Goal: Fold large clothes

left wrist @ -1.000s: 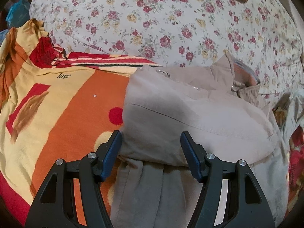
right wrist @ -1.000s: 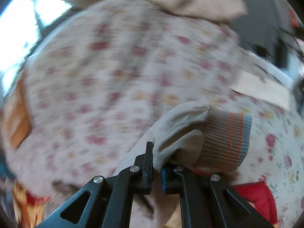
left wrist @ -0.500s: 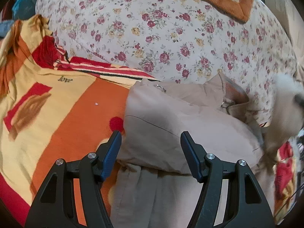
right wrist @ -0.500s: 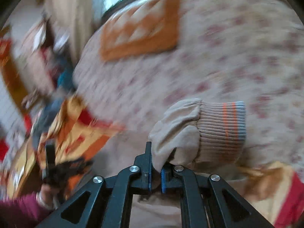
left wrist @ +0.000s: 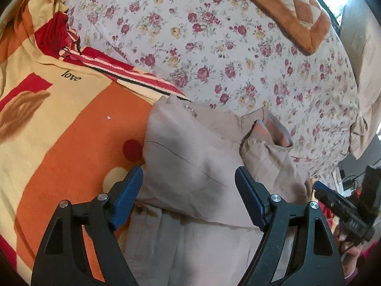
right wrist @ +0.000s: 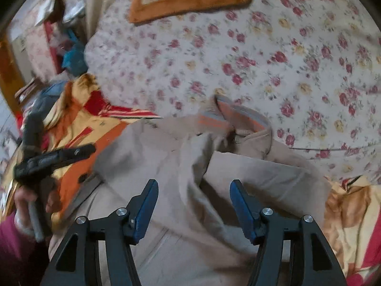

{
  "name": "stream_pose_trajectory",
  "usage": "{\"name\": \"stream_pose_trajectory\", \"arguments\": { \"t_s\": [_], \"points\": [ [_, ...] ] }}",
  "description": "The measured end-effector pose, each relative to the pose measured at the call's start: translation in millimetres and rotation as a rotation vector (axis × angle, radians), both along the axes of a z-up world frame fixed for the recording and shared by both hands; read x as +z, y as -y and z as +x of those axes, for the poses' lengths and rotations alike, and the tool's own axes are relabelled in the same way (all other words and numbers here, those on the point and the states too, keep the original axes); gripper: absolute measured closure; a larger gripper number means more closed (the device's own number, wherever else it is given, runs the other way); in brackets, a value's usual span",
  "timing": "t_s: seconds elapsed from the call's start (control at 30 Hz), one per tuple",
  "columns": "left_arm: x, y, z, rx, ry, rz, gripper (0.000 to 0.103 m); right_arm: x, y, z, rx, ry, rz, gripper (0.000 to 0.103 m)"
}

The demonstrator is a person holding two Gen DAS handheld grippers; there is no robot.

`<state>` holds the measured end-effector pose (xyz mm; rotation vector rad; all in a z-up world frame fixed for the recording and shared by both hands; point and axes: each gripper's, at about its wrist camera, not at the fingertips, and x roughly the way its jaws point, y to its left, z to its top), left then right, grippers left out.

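Note:
A beige jacket [left wrist: 190, 166] with striped knit collar and cuffs lies on the bed, both sleeves folded over its body. One striped cuff [left wrist: 273, 128] rests near the collar. My left gripper [left wrist: 189, 188] is open and empty just above the jacket's left side. My right gripper [right wrist: 194, 197] is open and empty above the folded sleeve [right wrist: 238, 166]. The right gripper also shows at the right edge of the left wrist view [left wrist: 343, 212]. The left gripper shows at the left of the right wrist view [right wrist: 54, 159].
An orange, yellow and red blanket [left wrist: 59, 131] lies under the jacket and to its left. A floral quilt [left wrist: 226, 47] rises behind, with an orange cushion [left wrist: 297, 12] on top. Clutter stands beyond the bed at the far left [right wrist: 59, 47].
My right gripper carried the sleeve cuff across, opened and let it go on the jacket. The left gripper stayed open and tilted a little upward.

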<state>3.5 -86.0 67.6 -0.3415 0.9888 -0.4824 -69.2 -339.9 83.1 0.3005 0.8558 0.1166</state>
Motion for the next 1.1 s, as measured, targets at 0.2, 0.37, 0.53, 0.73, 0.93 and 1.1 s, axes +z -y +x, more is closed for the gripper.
{"name": "stream_pose_trajectory", "arguments": {
  "t_s": [0.2, 0.37, 0.53, 0.73, 0.93, 1.1],
  "points": [
    [0.3, 4.5, -1.3, -0.019, 0.021, 0.022, 0.023, -28.7, -51.5, 28.0, 0.120, -0.015, 0.003, 0.043],
    [1.6, 1.4, 0.0, -0.016, 0.012, -0.002, 0.023, -38.0, -103.1, -10.1, 0.305, -0.046, -0.026, 0.043],
    [6.4, 2.6, -3.6, -0.032, 0.017, -0.028, 0.023, -42.2, -105.6, -49.4, 0.335, -0.061, -0.050, 0.042],
    [7.4, 1.9, -3.9, -0.046, 0.006, -0.063, 0.023, -28.4, -79.9, -51.7, 0.181, 0.007, 0.027, 0.032],
    [2.9, 1.5, -1.6, -0.048, -0.039, -0.130, 0.015, -33.4, -94.1, -22.3, 0.138, 0.037, 0.090, 0.031],
    [-5.4, 15.0, 0.2, -0.052, -0.064, -0.107, 0.015, -51.0, -115.1, -27.3, 0.237, -0.125, 0.112, 0.031]
  ]
}}
